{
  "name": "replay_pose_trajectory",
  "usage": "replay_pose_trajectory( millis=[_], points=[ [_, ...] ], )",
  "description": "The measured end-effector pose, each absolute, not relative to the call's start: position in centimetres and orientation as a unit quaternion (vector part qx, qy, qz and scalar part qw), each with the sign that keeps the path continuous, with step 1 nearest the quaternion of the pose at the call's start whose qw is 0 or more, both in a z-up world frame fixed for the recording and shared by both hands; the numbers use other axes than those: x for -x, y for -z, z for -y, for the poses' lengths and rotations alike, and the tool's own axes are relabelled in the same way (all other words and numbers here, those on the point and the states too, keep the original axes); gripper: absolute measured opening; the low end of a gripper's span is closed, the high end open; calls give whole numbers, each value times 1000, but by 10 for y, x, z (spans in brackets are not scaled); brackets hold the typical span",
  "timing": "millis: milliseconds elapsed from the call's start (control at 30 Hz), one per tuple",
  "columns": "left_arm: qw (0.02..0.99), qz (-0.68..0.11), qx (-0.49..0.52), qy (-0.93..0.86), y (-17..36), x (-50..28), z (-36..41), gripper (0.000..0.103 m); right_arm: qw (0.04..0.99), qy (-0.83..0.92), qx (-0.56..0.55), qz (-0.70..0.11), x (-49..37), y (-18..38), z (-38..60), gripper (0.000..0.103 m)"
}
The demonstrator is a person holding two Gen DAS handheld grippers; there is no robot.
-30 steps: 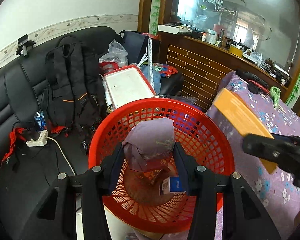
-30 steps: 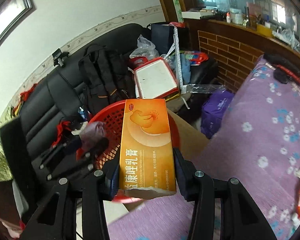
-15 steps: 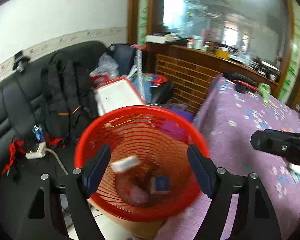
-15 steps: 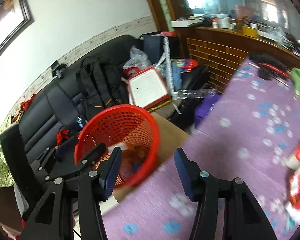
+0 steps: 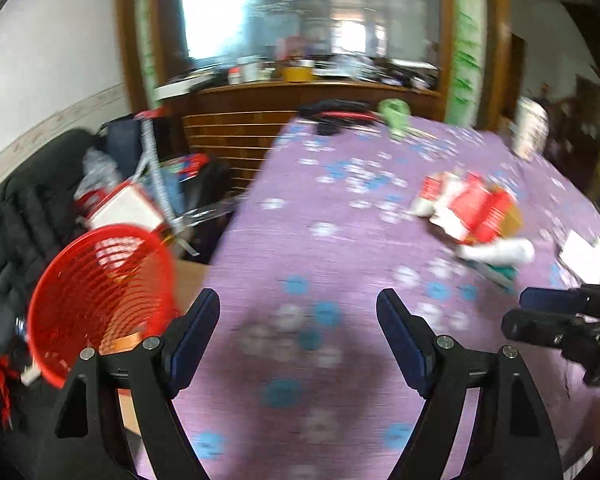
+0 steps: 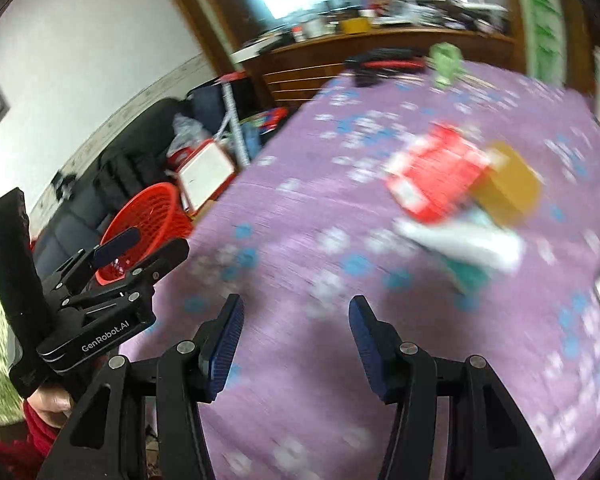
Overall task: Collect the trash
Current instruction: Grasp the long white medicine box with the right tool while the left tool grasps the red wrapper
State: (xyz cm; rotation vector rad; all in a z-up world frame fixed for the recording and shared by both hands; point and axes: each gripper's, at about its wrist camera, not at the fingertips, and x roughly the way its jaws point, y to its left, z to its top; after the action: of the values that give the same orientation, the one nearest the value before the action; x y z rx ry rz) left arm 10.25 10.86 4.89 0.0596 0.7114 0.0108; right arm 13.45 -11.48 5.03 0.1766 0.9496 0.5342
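- The trash still to collect is a small heap on the counter (image 5: 340,240), right of centre: red-and-white packaging (image 5: 474,210) (image 6: 436,174), a yellow-brown box (image 6: 508,190) touching it on the far right side, and a white tube-like item (image 5: 500,251) (image 6: 460,242) lying along the near edge with something teal (image 6: 466,274) under it (motion blur hides any print or finer shape).
- A white sheet of paper (image 5: 584,252) lies at the right rim of the counter, apart from the heap; whether it counts as trash I cannot tell.
- The red basket (image 5: 100,300) (image 6: 146,220) sits off the counter's left edge, on what looks like a cardboard box, beside the black sofa (image 5: 24,208). A few items show dimly at its bottom, so part of the job looks done.
- The left hand-held gripper (image 5: 298,344) is spread wide and holds nothing, low over the near purple cloth.
- The right hand-held gripper (image 6: 296,338) is likewise released and empty, facing the heap from the near side.
- Judged from this, the task is midway: the heap remains, and each piece needs a pickup and a trip left to the basket.
- Far things (a black-and-red object (image 5: 336,118) and a green item (image 5: 396,116)) rest at the far edge.
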Motion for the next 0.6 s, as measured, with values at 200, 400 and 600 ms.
replay_pose_trajectory(
  millis=[200,400,600],
  points=[
    [922,-365,-102,79,-40,-106,-26,80,880,-164,-133,-426,-114,-53,227,59],
    [909,-365,-159,119,-35,-111,26,80,905,-27,-156,-396,-98,-57,324,58],
    [900,-374,-174,140,-33,-130,50,80,898,47,-152,-411,-111,-34,356,58]
  ],
)
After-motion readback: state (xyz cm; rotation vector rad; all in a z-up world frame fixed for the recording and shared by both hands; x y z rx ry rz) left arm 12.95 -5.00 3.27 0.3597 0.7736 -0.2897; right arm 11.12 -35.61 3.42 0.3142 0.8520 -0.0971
